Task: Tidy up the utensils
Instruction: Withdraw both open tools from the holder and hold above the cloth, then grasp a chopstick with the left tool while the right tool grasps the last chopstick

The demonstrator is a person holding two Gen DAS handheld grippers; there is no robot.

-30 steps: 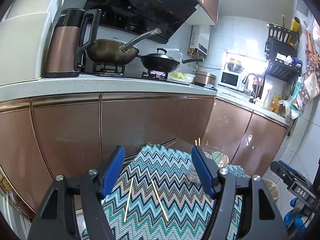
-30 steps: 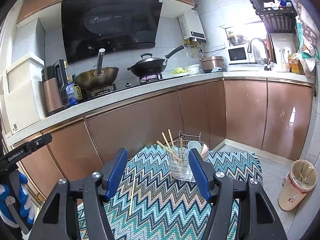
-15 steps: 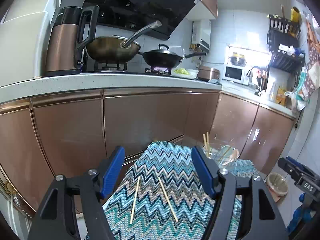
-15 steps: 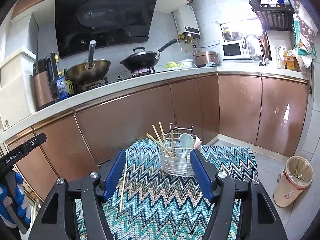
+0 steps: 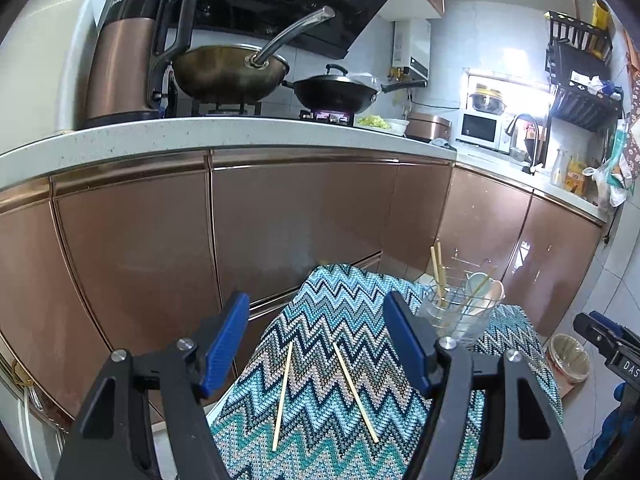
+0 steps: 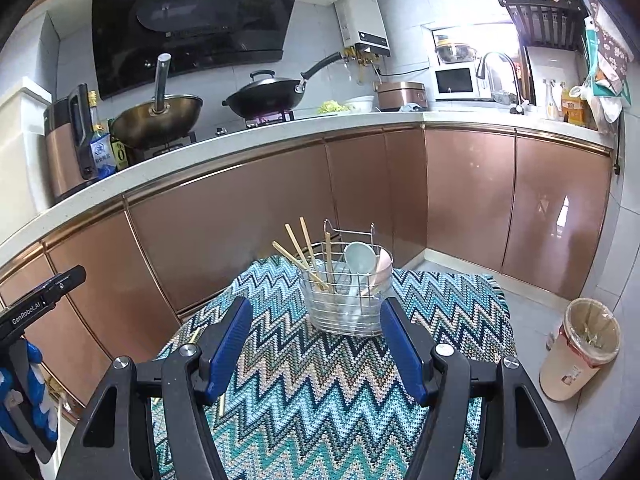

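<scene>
Both hand-held grippers (image 5: 316, 336) (image 6: 316, 340) tilted downward, open-jawed, empty.

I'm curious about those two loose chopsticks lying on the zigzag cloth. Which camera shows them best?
The left wrist view: both loose chopsticks lie in full between the open left gripper. The right wrist view shows only bits of one chopstick, mostly hidden behind the right gripper's left finger.

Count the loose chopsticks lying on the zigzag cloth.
2: left chopstick and right chopstick, side by side between the left gripper's fingers. Others stand in the wire holder.
</scene>
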